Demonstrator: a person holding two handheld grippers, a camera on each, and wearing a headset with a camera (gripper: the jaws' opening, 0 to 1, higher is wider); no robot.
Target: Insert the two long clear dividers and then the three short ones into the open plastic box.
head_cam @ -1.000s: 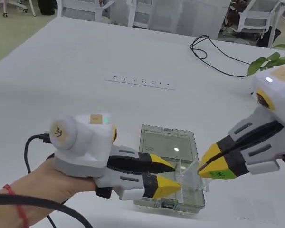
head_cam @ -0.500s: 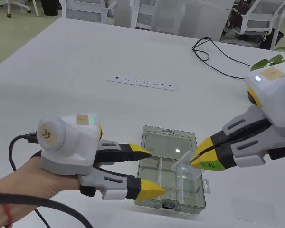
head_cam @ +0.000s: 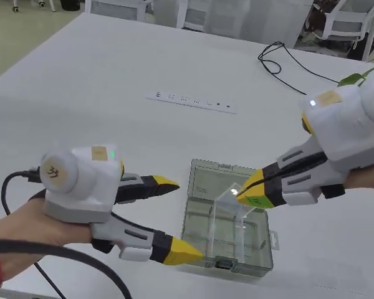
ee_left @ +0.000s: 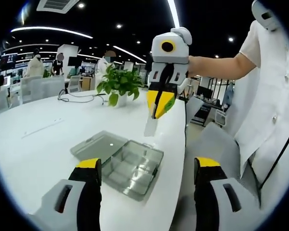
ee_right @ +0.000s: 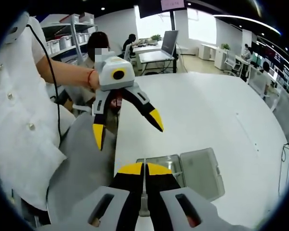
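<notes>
The open clear plastic box (head_cam: 255, 258) lies on the white table with its lid (head_cam: 213, 180) folded back. Clear dividers (head_cam: 209, 232) stand inside it. My right gripper (head_cam: 245, 194) hovers over the box, shut on a short clear divider (head_cam: 227, 198) that hangs tilted above the compartments. In the left gripper view the right gripper (ee_left: 159, 107) holds that divider (ee_left: 151, 128) above the box (ee_left: 133, 166). My left gripper (head_cam: 177, 217) is open, left of the box, with nothing between its jaws. The right gripper view has my right gripper (ee_right: 144, 168) shut and the left gripper (ee_right: 127, 129) open.
A white power strip (head_cam: 193, 101) lies further back on the table, and a black cable (head_cam: 288, 57) curls at the far right. A potted plant (ee_left: 118, 86) stands at the table's far end. Office chairs and people are beyond the table.
My left gripper has opened wide and drawn back to the left, away from the box. The right gripper, still shut on the divider, has lifted it a little higher.
</notes>
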